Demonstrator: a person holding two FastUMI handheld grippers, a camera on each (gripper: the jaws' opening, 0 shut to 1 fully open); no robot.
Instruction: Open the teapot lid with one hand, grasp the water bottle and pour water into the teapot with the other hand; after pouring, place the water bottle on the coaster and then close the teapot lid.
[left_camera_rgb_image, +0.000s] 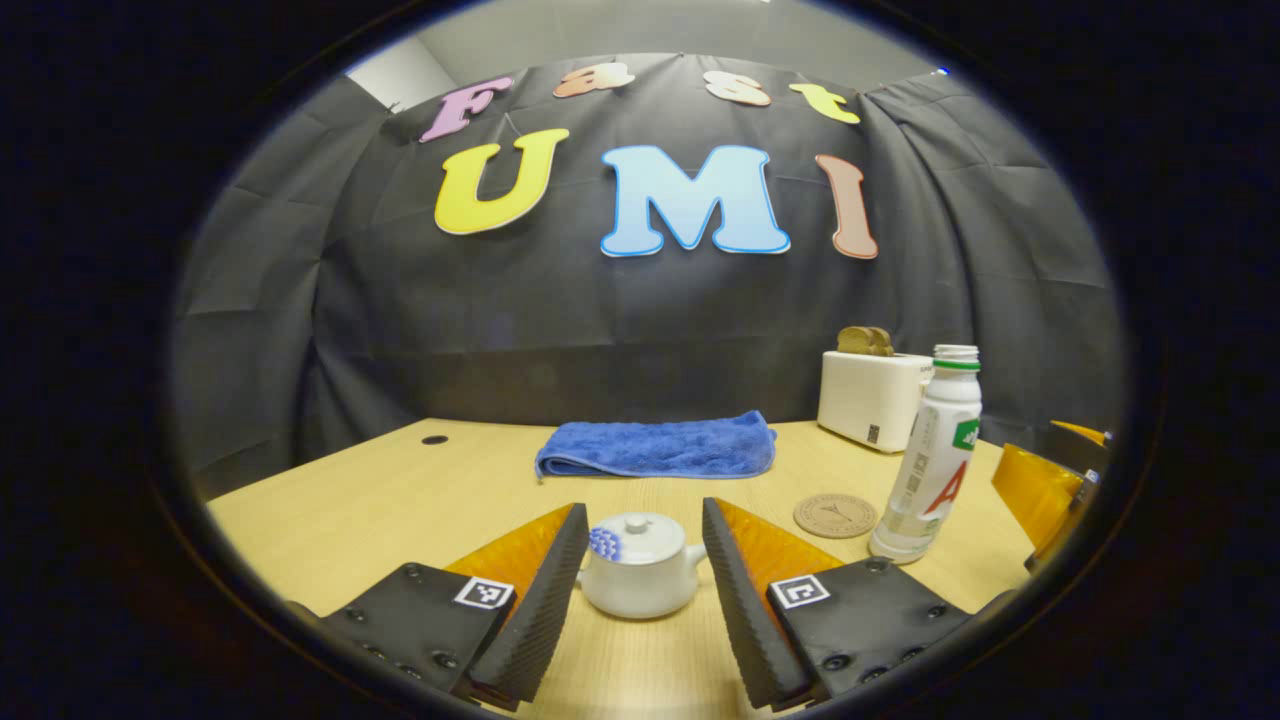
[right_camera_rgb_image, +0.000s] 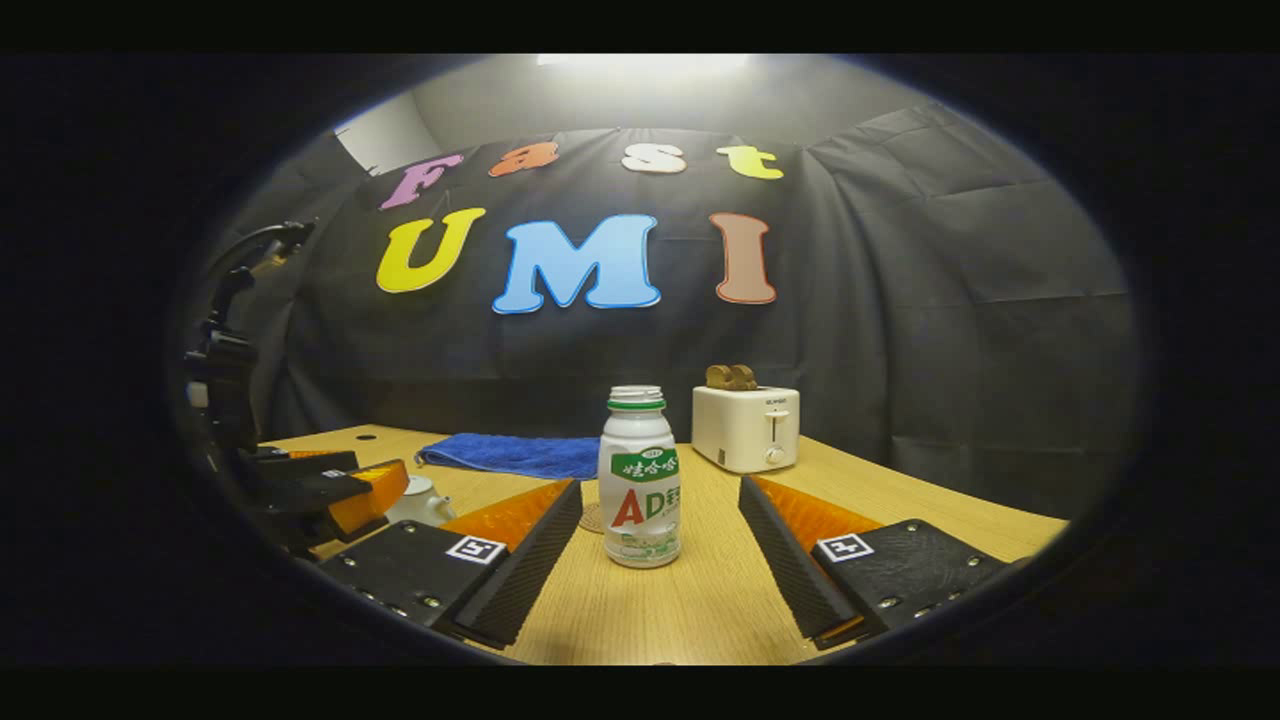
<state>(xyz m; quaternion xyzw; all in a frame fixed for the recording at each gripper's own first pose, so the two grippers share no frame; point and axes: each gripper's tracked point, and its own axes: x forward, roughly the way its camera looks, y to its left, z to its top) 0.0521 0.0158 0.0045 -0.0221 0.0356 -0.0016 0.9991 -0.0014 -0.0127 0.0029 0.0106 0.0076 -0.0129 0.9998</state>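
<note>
The left gripper (left_camera_rgb_image: 645, 560) has its fingers spread either side of the teapot (left_camera_rgb_image: 640, 580) on the counter (left_camera_rgb_image: 400, 500); it should rise and pinch the lid (left_camera_rgb_image: 637, 535) by its knob, squarely. The right gripper (right_camera_rgb_image: 660, 560), fingers spread, faces the bottle (right_camera_rgb_image: 641, 478), upright near the coaster (left_camera_rgb_image: 835, 516).

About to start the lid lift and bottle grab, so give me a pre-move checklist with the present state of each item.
1. Left tongs open and lined up on the teapot: ok, it sits between the fingers, untouched.
2. Teapot lid seated, knob free to grip: ok.
3. Right tongs open and centred on the water bottle: ok, bottle upright on the table, not yet gripped.
4. Bottle cap off for pouring: ok, the neck looks uncapped.
5. Coaster bare for the later set-down: ok, it lies beside the bottle.
6. Water level in the bottle: cannot tell, its body is opaque.
</note>
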